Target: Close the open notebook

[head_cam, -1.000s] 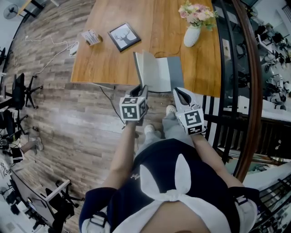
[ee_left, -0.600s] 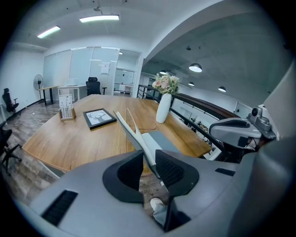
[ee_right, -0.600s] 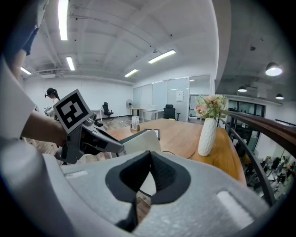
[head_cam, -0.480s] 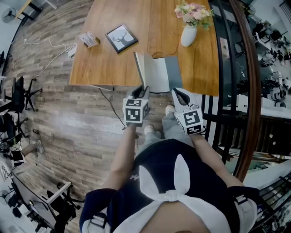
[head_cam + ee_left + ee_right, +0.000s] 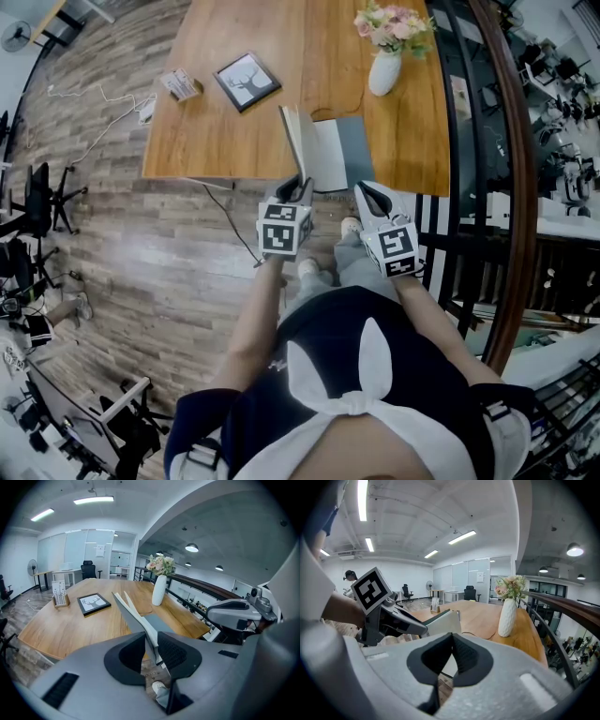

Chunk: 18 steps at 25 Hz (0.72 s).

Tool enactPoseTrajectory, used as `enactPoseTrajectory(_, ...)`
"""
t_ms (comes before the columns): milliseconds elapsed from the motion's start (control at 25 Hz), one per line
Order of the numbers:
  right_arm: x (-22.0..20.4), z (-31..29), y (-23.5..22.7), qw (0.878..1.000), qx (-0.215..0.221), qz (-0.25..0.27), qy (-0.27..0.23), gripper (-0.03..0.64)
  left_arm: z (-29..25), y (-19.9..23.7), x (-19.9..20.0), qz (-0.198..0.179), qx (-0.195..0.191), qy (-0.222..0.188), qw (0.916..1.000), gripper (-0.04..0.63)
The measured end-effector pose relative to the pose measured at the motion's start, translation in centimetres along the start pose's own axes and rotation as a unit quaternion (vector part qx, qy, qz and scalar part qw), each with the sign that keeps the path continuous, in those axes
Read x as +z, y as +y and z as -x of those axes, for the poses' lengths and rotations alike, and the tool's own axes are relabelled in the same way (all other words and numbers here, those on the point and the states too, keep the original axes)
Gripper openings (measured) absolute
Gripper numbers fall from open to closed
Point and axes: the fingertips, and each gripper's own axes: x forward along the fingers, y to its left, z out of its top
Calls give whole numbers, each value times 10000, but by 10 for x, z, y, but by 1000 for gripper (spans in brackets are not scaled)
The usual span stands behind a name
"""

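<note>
we held the left gripper (image 5: 298, 185) clamped on the lifted cover of the notebook (image 5: 326, 152), right gripper (image 5: 369, 194) just beside it, jaws together, notebook grey, half-open, pale pages standing upright

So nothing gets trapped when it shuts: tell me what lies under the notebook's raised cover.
Under the raised cover: only pale pages lying flat on the grey back cover; nothing loose shows on them. The tabletop beneath them is hidden.

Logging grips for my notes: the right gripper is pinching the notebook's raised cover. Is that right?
Not quite: the left gripper is pinching the raised cover of the notebook, as the left gripper view shows. The right gripper is shut on nothing.
</note>
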Motion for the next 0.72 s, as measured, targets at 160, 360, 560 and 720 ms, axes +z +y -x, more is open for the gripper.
enactPoseTrajectory(160,-2,1,-1,10000,-6,-22,14,-2,-1,-2,8,-152,15,-121,9998,95)
enactPoseTrajectory(360,-3,2,-2,10000,-11,-37,32,-2,-4,-12,1,-158,-106,29,9998,95)
enactPoseTrajectory(560,-5,5,-2,10000,-23,-62,54,-2,-7,-21,2,-229,-221,8,9995,95)
enactPoseTrajectory(720,-6,6,-4,9999,-48,-73,53,-2,-10,-28,3,-240,-331,-27,9992,91)
